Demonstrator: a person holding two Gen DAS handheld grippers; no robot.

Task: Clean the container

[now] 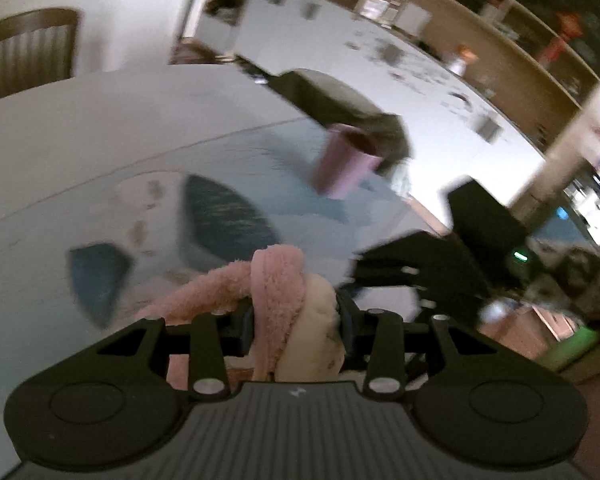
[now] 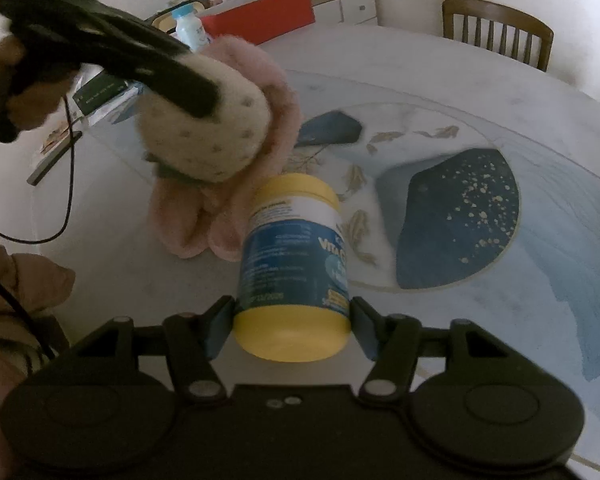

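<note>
A yellow container (image 2: 292, 264) with a blue and white label sits between the jaws of my right gripper (image 2: 294, 326), which is shut on its base, lid end pointing away. In the right wrist view my left gripper (image 2: 196, 92) comes in from the upper left, shut on a fluffy pink and cream cloth (image 2: 220, 144) that hangs just left of the container's lid and touches or nearly touches it. The left wrist view shows that same cloth (image 1: 292, 312) bunched between the jaws of my left gripper (image 1: 298, 324). The right gripper body (image 1: 432, 268) appears there as a blurred black shape.
A round white table (image 2: 420, 80) carries a blue patterned mat (image 2: 456, 216). A pink cup (image 1: 346, 162) stands on it beside a dark object (image 1: 332, 100). Wooden chairs (image 2: 496, 28) stand at the far side. A black cable (image 2: 66, 184), papers and a small bottle (image 2: 188, 26) lie left.
</note>
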